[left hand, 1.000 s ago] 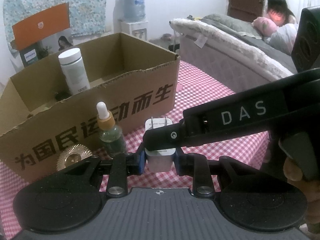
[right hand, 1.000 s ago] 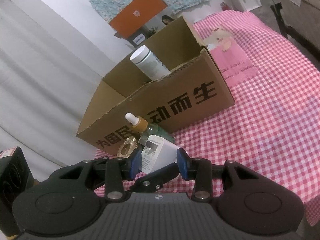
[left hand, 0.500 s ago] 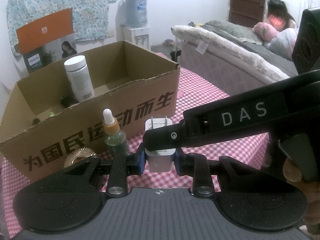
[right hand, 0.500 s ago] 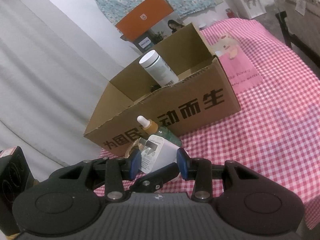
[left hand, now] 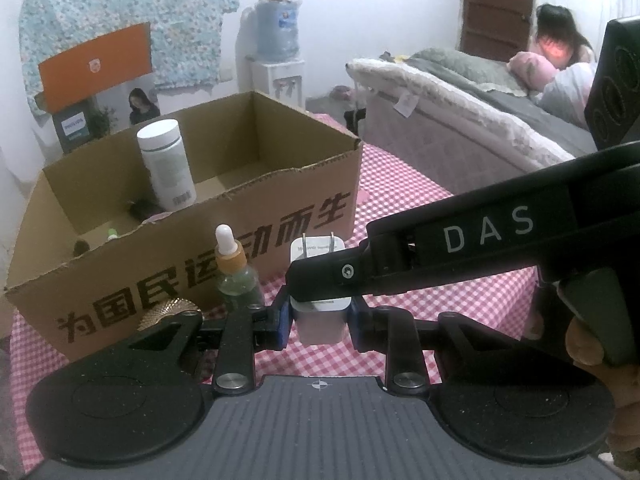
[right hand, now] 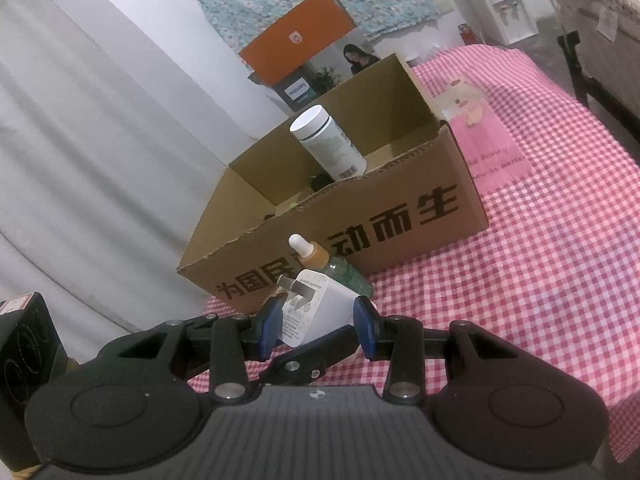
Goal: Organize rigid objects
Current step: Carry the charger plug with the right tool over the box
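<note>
Both tongs, left tongs (left hand: 319, 320) and right tongs (right hand: 316, 322), clamped the white charger plug (left hand: 319, 318) between their blue pads; cardboard box (left hand: 280, 216) stood just ahead.

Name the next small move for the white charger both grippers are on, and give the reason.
Probably open one gripper, likely the right gripper, so the other can carry on alone. Both it and the left gripper are clamped on the same white charger, which sits short of the cardboard box, beside the dropper bottle in front of it.
</note>
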Motion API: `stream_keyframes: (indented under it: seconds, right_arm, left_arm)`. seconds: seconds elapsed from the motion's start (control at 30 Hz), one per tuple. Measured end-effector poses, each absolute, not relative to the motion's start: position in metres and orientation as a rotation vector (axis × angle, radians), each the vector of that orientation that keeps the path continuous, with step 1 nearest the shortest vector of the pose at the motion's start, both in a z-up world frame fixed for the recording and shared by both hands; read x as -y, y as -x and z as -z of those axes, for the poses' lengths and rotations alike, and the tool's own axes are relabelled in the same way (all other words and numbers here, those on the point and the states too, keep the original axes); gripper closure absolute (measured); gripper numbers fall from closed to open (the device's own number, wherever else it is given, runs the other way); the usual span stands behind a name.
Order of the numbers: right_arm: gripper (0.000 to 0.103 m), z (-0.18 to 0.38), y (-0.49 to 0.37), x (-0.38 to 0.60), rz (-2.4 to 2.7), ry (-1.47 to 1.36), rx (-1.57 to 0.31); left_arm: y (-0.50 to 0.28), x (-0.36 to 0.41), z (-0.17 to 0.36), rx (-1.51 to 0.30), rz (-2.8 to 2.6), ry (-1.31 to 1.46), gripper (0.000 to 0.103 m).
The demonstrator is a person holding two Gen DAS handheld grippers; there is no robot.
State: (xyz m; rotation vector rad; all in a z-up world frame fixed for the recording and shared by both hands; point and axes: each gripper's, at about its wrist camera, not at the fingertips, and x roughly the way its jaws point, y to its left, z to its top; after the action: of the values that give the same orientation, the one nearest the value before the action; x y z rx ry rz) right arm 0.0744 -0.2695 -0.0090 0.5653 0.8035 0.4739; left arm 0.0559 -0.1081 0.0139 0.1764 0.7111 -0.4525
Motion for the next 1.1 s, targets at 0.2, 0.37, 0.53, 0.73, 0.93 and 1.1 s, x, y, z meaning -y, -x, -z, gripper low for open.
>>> stream_keyframes:
  seconds: [0.2, 0.37, 0.53, 0.73, 0.93, 1.1]
  right_arm:
    - [0.060, 0.002, -0.075, 0.267, -0.485, -0.553, -0.789]
    - [0.060, -0.021, -0.083, 0.262, -0.514, -0.526, -0.750]
    - [0.060, -0.053, -0.099, 0.253, -0.546, -0.470, -0.694]
    - [0.060, -0.083, -0.133, 0.250, -0.578, -0.447, -0.673]
    - [0.060, -0.089, -0.177, 0.253, -0.598, -0.451, -0.716]
    - [0.060, -0.077, -0.219, 0.257, -0.605, -0.456, -0.795]
  left_arm:
    - [-0.055, 0.102, -0.026, -0.682, 0.446, -0.170, 0.076]
    - [-0.065, 0.093, -0.051, -0.639, 0.439, -0.164, 0.076]
    - [-0.087, 0.084, -0.079, -0.611, 0.439, -0.135, 0.076]
    - [-0.119, 0.086, -0.098, -0.608, 0.423, -0.131, 0.076]
    - [-0.159, 0.089, -0.096, -0.674, 0.404, -0.112, 0.076]
    - [-0.196, 0.092, -0.082, -0.759, 0.384, -0.079, 0.076]
